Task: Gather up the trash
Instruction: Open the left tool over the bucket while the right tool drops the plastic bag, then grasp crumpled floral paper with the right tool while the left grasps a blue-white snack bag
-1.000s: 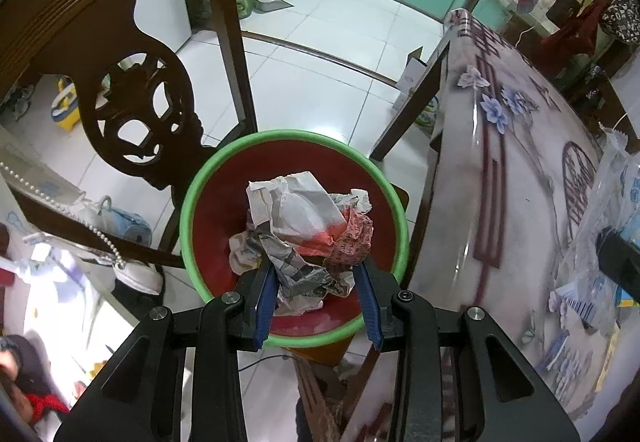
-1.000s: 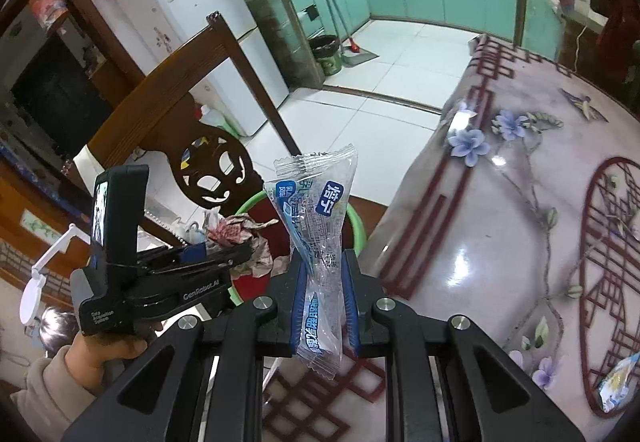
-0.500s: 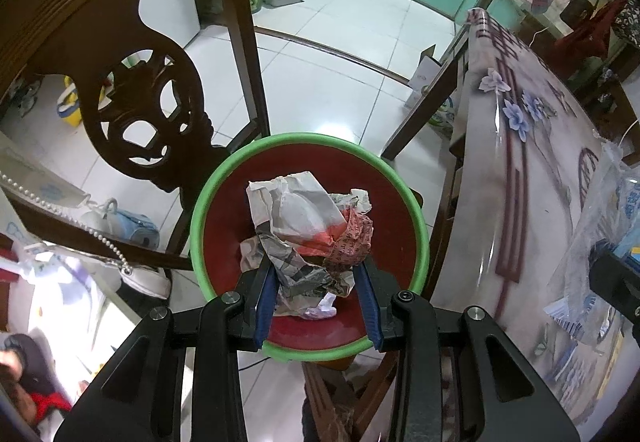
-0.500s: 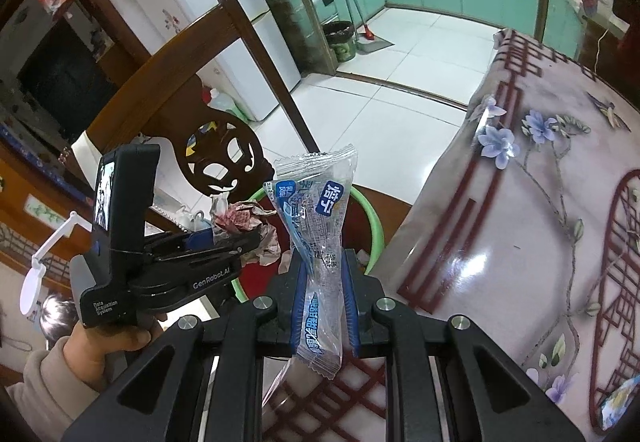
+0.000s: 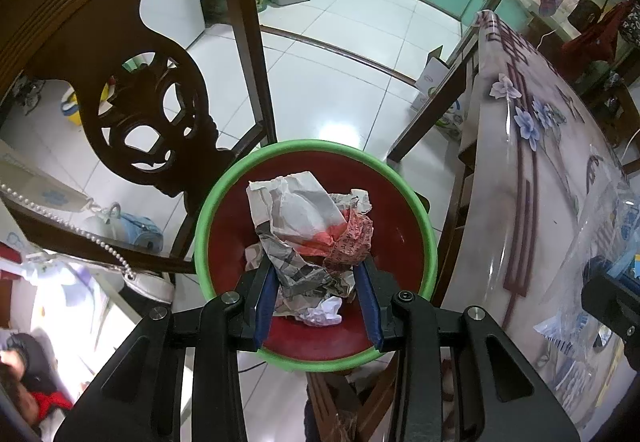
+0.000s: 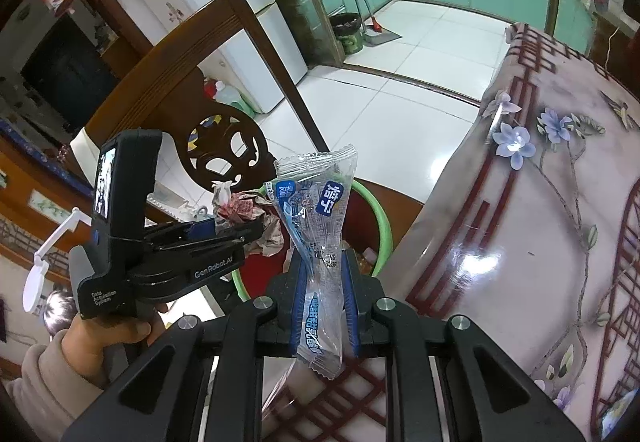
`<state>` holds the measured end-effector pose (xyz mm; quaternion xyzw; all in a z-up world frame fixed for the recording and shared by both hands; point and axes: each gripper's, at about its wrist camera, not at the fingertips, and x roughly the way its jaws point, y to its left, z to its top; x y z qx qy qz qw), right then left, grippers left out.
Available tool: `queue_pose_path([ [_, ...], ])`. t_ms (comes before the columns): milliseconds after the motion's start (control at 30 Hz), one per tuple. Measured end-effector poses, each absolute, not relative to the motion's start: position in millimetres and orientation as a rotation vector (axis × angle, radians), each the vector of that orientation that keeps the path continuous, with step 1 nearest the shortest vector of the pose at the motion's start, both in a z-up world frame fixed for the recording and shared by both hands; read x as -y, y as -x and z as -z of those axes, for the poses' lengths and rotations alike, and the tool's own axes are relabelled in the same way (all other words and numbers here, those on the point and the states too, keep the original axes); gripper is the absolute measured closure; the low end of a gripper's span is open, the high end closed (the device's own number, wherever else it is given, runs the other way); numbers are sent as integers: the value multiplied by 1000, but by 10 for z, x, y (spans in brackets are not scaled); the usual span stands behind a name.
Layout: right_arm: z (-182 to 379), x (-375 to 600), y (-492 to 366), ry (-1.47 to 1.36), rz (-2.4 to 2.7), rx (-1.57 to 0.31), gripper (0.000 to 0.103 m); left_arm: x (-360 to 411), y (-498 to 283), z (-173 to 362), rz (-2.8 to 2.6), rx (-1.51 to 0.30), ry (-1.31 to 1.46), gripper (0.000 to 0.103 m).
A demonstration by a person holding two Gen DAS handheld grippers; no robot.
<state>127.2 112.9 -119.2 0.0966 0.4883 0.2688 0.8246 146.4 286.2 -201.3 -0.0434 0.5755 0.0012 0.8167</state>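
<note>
Left wrist view shows your left gripper [image 5: 316, 298] pinching a crumpled wad of newspaper and white paper with a red printed scrap [image 5: 310, 238], held directly over the red plastic bin with a green rim [image 5: 208, 226], which appears to sit on the seat of the carved dark wooden chair [image 5: 148, 113]. That wad is not yet released: the blue pads press on both of its sides, and whether it touches anything inside the bin you cannot tell from here. A small white ball of paper [image 5: 322, 316] shows below it, seemingly already in the bin. In the right wrist view, your right gripper [image 6: 323, 302] is clamped on a clear plastic wrapper with blue printing [image 6: 320, 234], standing upright between the fingers, over the edge of the table with the glossy floral covering [image 6: 520, 242] and just beside the bin's rim [image 6: 382, 226]. So both pieces are picked up and brought to the bin, but neither looks dropped in. What remains, as far as you can judge: let the paper wad go, then carry the wrapper over the rim and let it go too. A bit of coloured packaging [image 6: 612, 416] at the lower right of the table may still need collecting, though it is too small to identify.
</note>
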Motion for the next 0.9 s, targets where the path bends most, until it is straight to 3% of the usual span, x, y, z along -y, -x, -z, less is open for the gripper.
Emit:
queue_pose_path([
  [167,1195,-1125,-1280,-211,-578,-1033,88,-2853,-1479,2017,-4,-1229,90,68],
  [267,1190,-1124,-1279,-215,-586,-1026,87,-2865,-1486,2012,-29,-1228,82,58],
  [300,1187,-1124,-1277,-216,-589,-1024,83,-2871,-1487,2008,-36,-1226,82,49],
  [333,1182,-1121,-1271,-217,-583,-1019,71,-2882,-1485,1999,-43,-1222,86,41],
  [367,1170,-1107,-1266,-220,-574,-1010,55,-2894,-1481,1984,-57,-1218,86,26],
  [400,1157,-1089,-1253,-226,-567,-997,49,-2905,-1473,1964,-65,-1208,87,24],
  [667,1054,-819,-1126,-257,-523,-944,46,-2803,-1373,1810,-25,-1167,90,24],
  [900,1131,89,-704,-230,-321,-928,46,-2276,-1236,1767,102,-1171,-5,24],
])
